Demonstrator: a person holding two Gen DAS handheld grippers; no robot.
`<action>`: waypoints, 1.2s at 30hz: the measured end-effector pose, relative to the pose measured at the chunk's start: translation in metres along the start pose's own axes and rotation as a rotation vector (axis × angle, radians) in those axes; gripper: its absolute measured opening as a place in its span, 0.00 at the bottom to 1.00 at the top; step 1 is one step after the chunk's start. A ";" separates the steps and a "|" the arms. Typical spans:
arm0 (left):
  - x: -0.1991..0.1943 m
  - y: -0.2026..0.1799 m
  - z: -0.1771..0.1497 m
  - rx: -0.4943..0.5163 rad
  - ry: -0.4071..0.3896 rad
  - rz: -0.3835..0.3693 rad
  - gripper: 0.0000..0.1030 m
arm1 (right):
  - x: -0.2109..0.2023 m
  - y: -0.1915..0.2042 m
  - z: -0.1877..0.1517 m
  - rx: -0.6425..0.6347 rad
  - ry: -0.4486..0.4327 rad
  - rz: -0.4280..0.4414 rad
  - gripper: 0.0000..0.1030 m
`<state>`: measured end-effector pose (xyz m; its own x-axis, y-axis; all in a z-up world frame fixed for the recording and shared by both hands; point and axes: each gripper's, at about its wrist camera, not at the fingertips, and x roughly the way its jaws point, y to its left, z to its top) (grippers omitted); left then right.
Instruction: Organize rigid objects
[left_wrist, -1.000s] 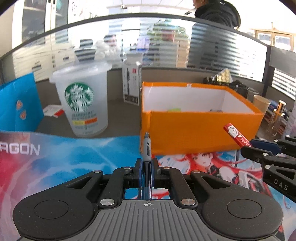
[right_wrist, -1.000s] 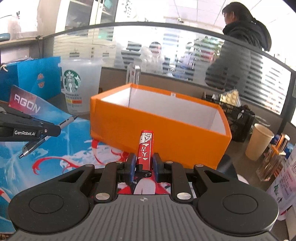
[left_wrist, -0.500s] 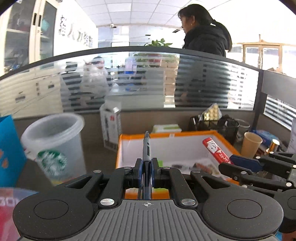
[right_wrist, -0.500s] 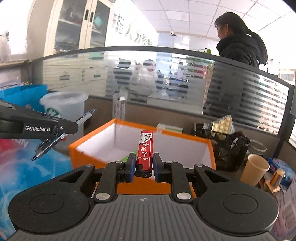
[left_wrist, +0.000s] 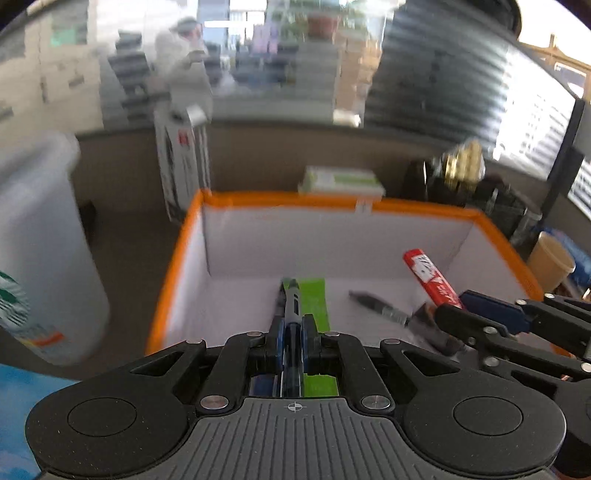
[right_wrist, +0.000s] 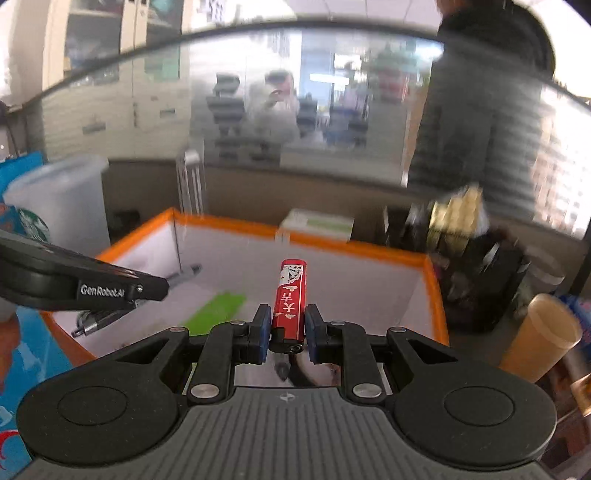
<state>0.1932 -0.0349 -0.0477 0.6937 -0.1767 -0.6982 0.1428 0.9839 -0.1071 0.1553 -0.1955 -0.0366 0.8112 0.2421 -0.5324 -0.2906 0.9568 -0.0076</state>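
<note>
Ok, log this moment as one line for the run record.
left hand-held gripper: shut on dark blue pen | right hand-held gripper: shut on red lighter | both over orange cardboard box

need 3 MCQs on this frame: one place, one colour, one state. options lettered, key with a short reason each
1. Where does the green item lie?
A. on the floor of the box
B. on top of the plastic cup
C. inside the paper cup

2. What colour is the rim of the box?
A. blue
B. orange
C. black

3. What is the right gripper doing?
A. standing open and empty
B. shut on a red lighter
C. shut on a pen

Key:
1. A: in both views the green item lies flat on the white floor inside the box.
2. B: an orange edge runs along the top of the box's white walls.
3. B: the red lighter sits clamped between the blue pads in the right wrist view; the pen is in the left gripper.
</note>
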 end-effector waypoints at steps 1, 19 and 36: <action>0.005 0.000 -0.002 0.001 0.014 -0.006 0.07 | 0.005 0.000 -0.003 0.002 0.014 -0.002 0.18; -0.076 -0.007 -0.036 0.096 -0.275 0.083 0.98 | -0.053 0.013 -0.009 0.035 -0.168 -0.102 0.55; -0.121 0.053 -0.052 -0.084 -0.446 0.200 1.00 | -0.087 0.075 -0.028 0.050 -0.581 -0.220 0.98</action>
<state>0.0800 0.0398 -0.0051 0.9390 0.0405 -0.3416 -0.0690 0.9950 -0.0717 0.0483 -0.1498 -0.0147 0.9970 0.0729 0.0248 -0.0725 0.9972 -0.0175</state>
